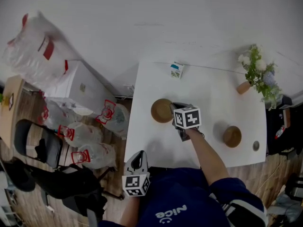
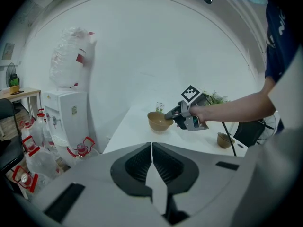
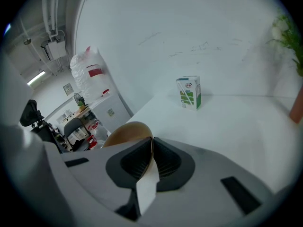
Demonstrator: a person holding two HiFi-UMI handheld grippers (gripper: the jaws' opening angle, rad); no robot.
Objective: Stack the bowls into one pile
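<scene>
Clamping just the thin rim of the bowl point(image 1: 162, 110) near the worktop point(image 1: 208, 89) left edge, right tool point(image 1: 174, 109) risked dropping it on lift

Right claw point(image 3: 151, 148) pinching bowl point(image 3: 125, 132) rim; carton point(image 3: 189, 92) beyond.

the light is soft, cool and rather dim, and everything leans grey. in the head view the white rectangular counter point(image 1: 213, 86) is the brightest patch. the small round brown bowl point(image 1: 232, 136) throws a faint shadow to its left, and the wooden floor point(image 1: 29, 107) sinks dark. both gripper views bulge like a fisheye, with black corners and bent wall lines. in the right gripper view a long ceiling lamp point(image 3: 37, 77) glows at left, and the wide tan round bowl point(image 3: 124, 134), close to my lens, looks soft.
</scene>
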